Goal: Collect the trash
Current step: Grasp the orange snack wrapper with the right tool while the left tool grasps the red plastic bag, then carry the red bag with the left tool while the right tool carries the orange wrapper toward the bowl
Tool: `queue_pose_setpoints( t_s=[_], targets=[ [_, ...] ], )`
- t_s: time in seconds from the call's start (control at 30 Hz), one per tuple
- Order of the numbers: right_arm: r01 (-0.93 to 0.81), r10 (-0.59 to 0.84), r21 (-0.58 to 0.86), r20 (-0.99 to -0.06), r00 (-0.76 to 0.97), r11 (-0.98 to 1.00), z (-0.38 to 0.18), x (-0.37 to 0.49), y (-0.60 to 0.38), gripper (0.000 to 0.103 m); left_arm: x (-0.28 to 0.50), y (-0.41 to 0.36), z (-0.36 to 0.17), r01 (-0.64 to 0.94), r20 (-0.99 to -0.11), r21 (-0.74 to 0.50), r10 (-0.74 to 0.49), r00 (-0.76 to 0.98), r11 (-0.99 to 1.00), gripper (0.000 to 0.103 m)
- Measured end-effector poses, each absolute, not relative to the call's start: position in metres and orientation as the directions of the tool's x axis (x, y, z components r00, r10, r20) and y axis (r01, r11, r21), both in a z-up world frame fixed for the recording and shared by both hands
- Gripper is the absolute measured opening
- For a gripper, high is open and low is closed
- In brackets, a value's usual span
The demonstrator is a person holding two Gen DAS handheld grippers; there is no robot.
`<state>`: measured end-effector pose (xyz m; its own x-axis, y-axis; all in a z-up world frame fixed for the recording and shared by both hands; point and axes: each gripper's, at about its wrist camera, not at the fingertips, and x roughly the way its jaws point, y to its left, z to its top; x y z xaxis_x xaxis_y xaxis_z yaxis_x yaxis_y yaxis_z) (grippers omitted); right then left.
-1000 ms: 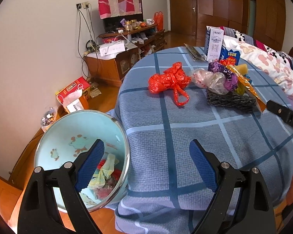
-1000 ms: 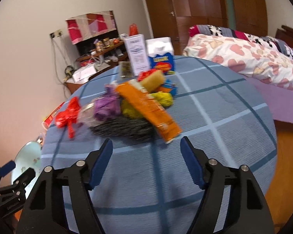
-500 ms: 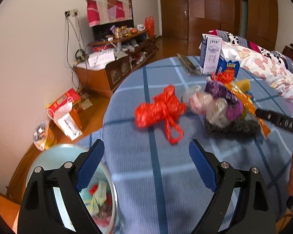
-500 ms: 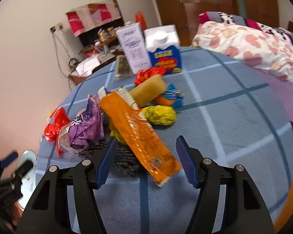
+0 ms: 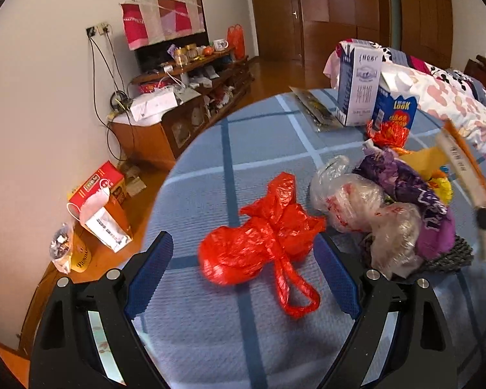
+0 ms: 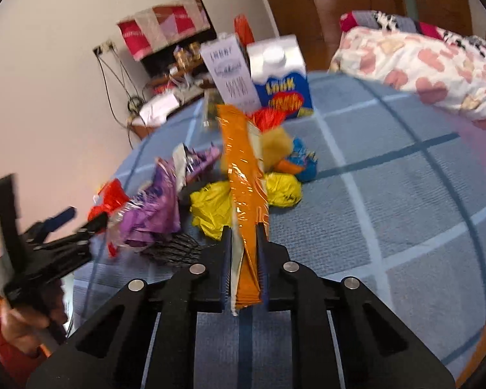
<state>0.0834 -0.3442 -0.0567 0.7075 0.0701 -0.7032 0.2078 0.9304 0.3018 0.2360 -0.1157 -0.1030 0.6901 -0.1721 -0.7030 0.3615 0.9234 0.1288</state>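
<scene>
A knotted red plastic bag [image 5: 259,246] lies on the blue checked tablecloth [image 5: 210,324]. My left gripper [image 5: 243,243] stands open around it, a blue pad on either side, neither pressing. Right of the bag is a heap of trash: clear plastic bags [image 5: 356,204], a purple wrapper [image 5: 418,194], yellow crumpled wrappers [image 6: 210,207] and a black mesh piece [image 5: 450,256]. My right gripper [image 6: 244,236] is shut on the near end of a long orange wrapper [image 6: 243,168], which slants up over the heap. The left gripper [image 6: 68,223], held by a hand, shows at the left of the right wrist view.
A white carton [image 5: 359,87] and a blue carton [image 5: 395,113] stand at the table's far side, a flat packet [image 5: 314,110] beside them. The pale bin's rim [image 5: 95,327] shows low left, under the left gripper. Beyond are a wooden cabinet [image 5: 165,129], floor clutter and a bed [image 6: 421,61].
The left gripper moved from over the bin across the table until the red bag lay between its fingers. The right gripper advanced and shut on the orange wrapper's end, tilting it up.
</scene>
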Motion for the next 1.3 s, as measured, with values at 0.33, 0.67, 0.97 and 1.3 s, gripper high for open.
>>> queue_pose_setpoints(
  t_s=[0.33,0.67,0.97,1.3],
  targets=[
    [0.234,0.015,0.267,-0.689,0.725,0.935,-0.053,0.066,-0.334,0.010,0.248,-0.118,-0.122,0.384,-0.747,0.067,-0.209,0.631,0.921,0.033],
    [0.253,-0.015,0.277,-0.645,0.764,0.927,-0.037,0.048,-0.322,0.010,0.209,-0.100,-0.092,0.376,-0.695,0.020,-0.257,0.671,0.927,0.026],
    [0.250,-0.011,0.281,-0.644,0.765,0.927,-0.034,0.028,-0.295,0.010,0.156,-0.087,-0.072,0.364,-0.680,0.012,-0.259,0.686,0.931,0.026],
    [0.181,0.022,0.261,-0.622,0.783,0.948,-0.023,0.017,-0.251,0.010,0.127,-0.061,-0.054,0.323,-0.654,0.042,-0.219,0.724,0.946,0.026]
  ],
)
